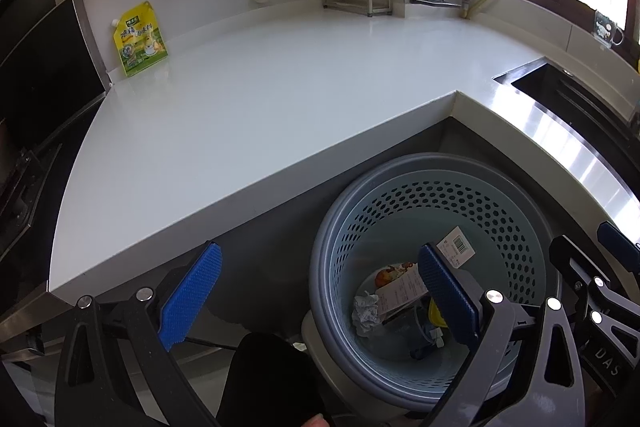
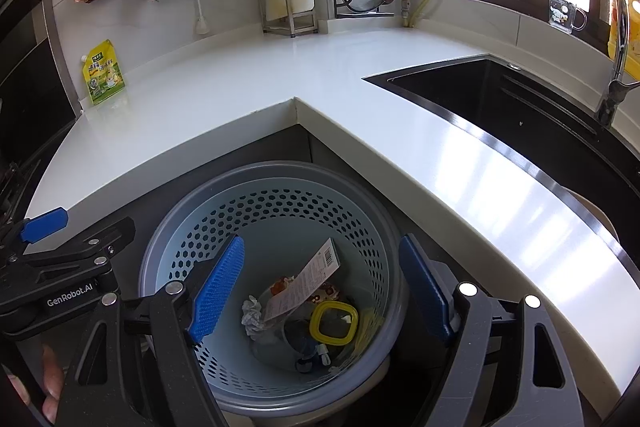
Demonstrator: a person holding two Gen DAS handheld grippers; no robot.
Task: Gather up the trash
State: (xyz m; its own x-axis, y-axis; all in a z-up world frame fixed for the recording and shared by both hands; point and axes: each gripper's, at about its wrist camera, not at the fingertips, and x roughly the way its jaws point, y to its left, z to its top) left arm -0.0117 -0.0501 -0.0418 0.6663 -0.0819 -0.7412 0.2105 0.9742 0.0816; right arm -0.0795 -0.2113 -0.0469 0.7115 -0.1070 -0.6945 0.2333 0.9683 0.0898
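Trash sits at the bottom of the perforated blue bin (image 2: 276,227) tucked under the inner corner of the white worktop (image 2: 224,107): a long receipt (image 2: 304,279), a crumpled paper ball (image 2: 252,315) and a yellow ring-shaped lid (image 2: 334,321) among it. I have both tools above the bin. My right tool (image 2: 320,291) stands wide open with nothing between its blue pads. My left tool (image 1: 320,299) is spread wide too, empty. A yellow pouch (image 1: 140,39) leans on the wall at the worktop's far left.

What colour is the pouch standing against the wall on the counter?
The pouch is yellow and green with printed pictures, clearest in the right wrist view.
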